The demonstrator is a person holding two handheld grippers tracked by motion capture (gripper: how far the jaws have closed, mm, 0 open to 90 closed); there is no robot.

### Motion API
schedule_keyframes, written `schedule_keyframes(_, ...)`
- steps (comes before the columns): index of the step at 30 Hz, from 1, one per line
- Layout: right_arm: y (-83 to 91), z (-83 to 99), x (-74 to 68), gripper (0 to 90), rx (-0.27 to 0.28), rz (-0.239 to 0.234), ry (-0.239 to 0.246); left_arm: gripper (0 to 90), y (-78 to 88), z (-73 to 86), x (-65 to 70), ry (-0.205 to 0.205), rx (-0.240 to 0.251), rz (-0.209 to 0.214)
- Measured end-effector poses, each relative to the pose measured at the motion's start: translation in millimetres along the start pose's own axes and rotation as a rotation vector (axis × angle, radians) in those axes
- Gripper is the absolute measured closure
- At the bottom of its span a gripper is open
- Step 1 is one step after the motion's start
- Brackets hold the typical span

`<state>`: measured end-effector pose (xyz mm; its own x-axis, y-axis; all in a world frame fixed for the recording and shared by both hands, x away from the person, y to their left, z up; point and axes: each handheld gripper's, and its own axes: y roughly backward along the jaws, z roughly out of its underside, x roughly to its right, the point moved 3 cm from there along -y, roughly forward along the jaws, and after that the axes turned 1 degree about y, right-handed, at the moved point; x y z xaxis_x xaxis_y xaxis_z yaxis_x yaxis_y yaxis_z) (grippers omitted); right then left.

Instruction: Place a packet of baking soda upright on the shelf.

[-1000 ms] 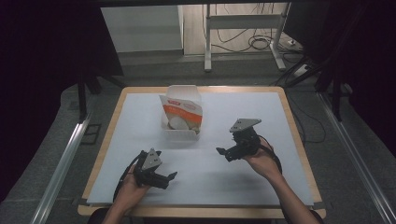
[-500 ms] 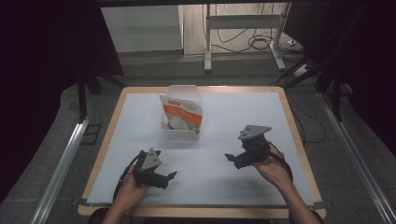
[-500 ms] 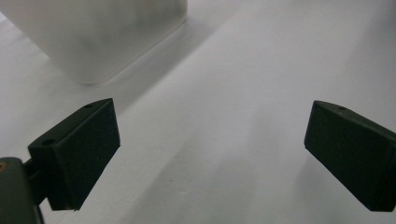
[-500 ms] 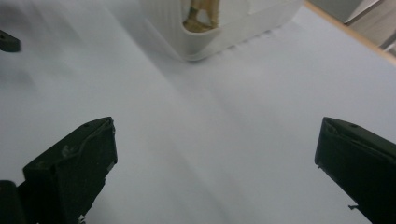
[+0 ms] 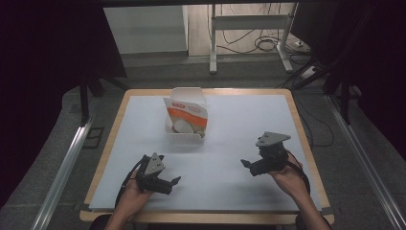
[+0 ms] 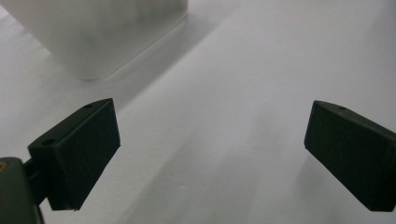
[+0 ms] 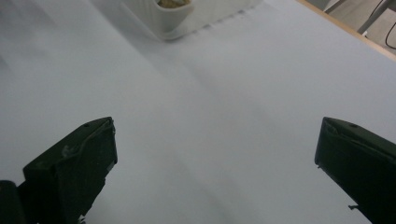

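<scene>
Two claws, left claw (image 5: 173, 182) and right claw (image 5: 245, 166), both wide, nothing between.

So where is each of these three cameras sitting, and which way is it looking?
High view: above the person's side, facing forward and down on the table; both forearms, left gripper, right gripper.
Left gripper view: rides the left gripper, low over the white surface; its open black jaws, the white container ahead.
Right gripper view: rides the right gripper, open jaws, the container farther off.
Shared: all three show the white container and the tabletop.
</scene>
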<state>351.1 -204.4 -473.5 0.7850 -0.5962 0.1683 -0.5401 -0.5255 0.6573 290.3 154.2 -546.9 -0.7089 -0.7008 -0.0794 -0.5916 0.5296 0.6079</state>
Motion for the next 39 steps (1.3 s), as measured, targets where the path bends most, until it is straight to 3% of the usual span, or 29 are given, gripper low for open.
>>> schedule_keyframes(8, 8.1, 12.2, 4.1, 0.0, 0.003, 0.007, -0.055, 3.5, 0.2, -0.2, 0.1, -0.001, 0.001, -0.003)
schedule_keyframes(29, 19.0, 42.7, 3.4, 0.0, 0.016, 0.042, -0.093, 3.5, -0.9, 0.0, 0.8, -0.008, -0.009, -0.006)
schedule_keyframes(35, 13.1, 56.5, 6.4, 0.0, -0.025, 0.059, -0.114, 3.5, -1.8, 0.2, 1.3, -0.010, -0.014, -0.005)
schedule_keyframes(39, 5.1, 62.8, 6.8, 0.0, -0.058, 0.045, -0.124, 3.5, -2.3, 0.4, 1.7, -0.012, -0.018, -0.004)
